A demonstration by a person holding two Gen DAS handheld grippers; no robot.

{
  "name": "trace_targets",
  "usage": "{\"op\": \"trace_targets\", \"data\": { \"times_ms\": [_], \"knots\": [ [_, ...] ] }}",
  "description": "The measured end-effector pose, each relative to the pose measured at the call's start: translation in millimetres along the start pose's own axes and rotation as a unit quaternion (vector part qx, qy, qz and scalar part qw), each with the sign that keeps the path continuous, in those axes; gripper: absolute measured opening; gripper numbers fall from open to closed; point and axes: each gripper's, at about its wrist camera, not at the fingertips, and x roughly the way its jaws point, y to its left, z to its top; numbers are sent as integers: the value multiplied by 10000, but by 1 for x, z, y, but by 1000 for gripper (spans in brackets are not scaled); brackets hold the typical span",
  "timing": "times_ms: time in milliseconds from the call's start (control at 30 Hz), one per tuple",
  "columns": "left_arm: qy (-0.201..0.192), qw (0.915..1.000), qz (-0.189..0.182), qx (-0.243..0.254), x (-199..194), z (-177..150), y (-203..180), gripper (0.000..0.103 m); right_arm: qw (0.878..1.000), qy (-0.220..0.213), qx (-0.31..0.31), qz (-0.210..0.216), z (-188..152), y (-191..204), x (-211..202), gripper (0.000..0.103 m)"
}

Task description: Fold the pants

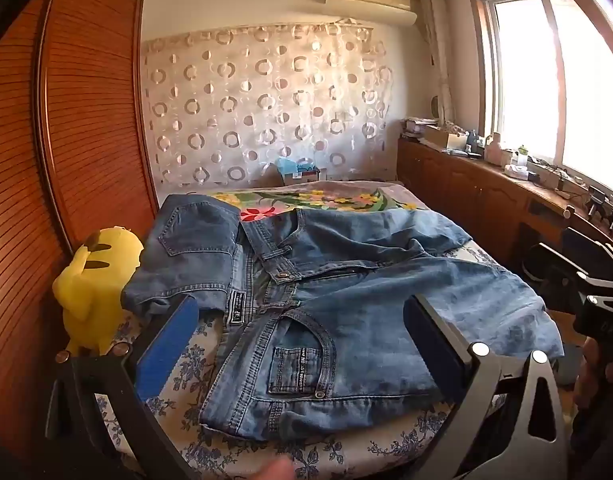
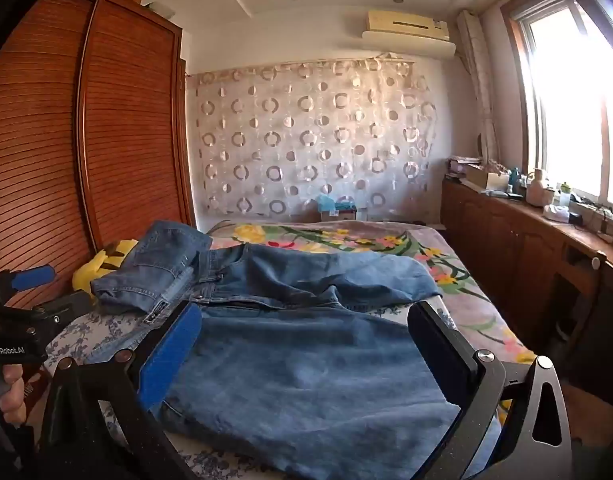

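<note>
Left wrist view shows the jeans [image 1: 326,300] rumpled across the bed's [image 1: 234,452] near edge, waistband toward the left corner. Soft, fairly heavy denim, likely droopy; thick seams and waistband should grip best. Left gripper [image 1: 302,344] and right gripper [image 2: 306,356] hover, jaws spread, empty.

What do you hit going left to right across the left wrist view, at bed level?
Wooden wardrobe → yellow plush toy → jeans → right tool, at the frame's right edge.
</note>
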Motion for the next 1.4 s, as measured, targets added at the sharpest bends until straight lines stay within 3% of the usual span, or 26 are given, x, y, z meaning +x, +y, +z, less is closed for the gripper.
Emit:
{"op": "trace_targets", "data": {
  "times_ms": [1400],
  "knots": [
    [-105, 9999, 34, 57, -8, 10, -1, 103, 10000, 16, -72, 65, 1, 2, -1, 103]
  ]
}}
